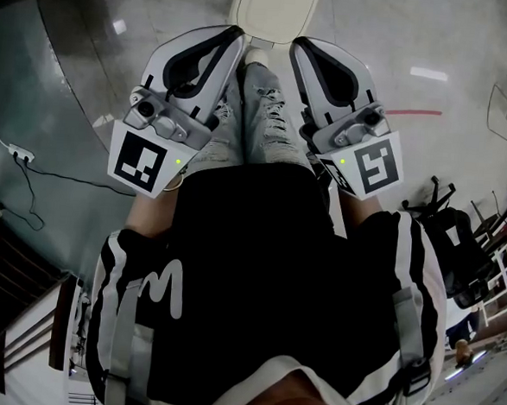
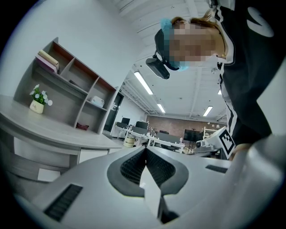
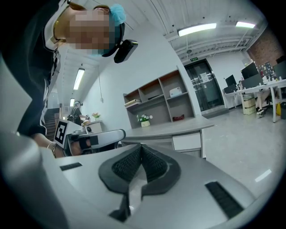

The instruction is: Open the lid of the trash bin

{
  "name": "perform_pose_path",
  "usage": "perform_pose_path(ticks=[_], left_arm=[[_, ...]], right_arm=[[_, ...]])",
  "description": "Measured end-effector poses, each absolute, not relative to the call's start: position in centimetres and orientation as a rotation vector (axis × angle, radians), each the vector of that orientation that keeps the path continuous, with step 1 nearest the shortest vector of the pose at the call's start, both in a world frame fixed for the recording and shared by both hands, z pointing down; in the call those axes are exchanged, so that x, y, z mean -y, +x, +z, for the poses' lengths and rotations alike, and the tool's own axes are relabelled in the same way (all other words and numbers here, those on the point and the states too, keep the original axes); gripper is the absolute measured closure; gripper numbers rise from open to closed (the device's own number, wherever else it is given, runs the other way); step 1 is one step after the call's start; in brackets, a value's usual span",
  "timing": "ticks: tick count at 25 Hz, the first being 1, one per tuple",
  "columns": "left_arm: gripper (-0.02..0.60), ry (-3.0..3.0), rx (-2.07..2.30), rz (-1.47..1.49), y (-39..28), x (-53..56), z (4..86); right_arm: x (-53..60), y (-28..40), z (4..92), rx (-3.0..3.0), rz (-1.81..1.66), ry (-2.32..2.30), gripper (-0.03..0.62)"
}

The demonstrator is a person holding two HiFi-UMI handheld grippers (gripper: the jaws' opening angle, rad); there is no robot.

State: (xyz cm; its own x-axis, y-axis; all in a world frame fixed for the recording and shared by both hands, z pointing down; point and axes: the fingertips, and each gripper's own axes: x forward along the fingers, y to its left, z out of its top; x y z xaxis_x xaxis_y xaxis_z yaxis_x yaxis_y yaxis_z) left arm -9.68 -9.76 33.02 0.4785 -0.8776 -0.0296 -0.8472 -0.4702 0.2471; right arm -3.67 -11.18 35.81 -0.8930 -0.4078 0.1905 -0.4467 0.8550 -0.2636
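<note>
The trash bin shows only in the head view, as a cream lid (image 1: 274, 8) lying flat and closed on the floor just beyond the person's feet. My left gripper (image 1: 237, 35) and right gripper (image 1: 296, 44) hang side by side over the person's jeans, tips pointing toward the bin and stopping short of it. Both are shut with nothing between the pads; the ribbed black pads meet in the left gripper view (image 2: 145, 151) and in the right gripper view (image 3: 141, 147). Neither gripper view shows the bin.
A curved grey desk (image 1: 33, 130) lies to the left with a power strip and cable (image 1: 19, 151) on it. Office chairs (image 1: 447, 224) stand at the right. A wall shelf (image 2: 67, 74) and a potted plant (image 2: 39, 99) sit behind the desk (image 3: 170, 129).
</note>
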Motion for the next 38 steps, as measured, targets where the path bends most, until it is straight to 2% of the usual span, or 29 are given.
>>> perform_pose_path(ticks=[38], left_arm=[[0.58, 2.427, 1.48, -0.189, -11.1, 10.2, 41.8]], right_arm=[[11.3, -5.9, 46.7, 2.792, 0.579, 0.597, 0.585]])
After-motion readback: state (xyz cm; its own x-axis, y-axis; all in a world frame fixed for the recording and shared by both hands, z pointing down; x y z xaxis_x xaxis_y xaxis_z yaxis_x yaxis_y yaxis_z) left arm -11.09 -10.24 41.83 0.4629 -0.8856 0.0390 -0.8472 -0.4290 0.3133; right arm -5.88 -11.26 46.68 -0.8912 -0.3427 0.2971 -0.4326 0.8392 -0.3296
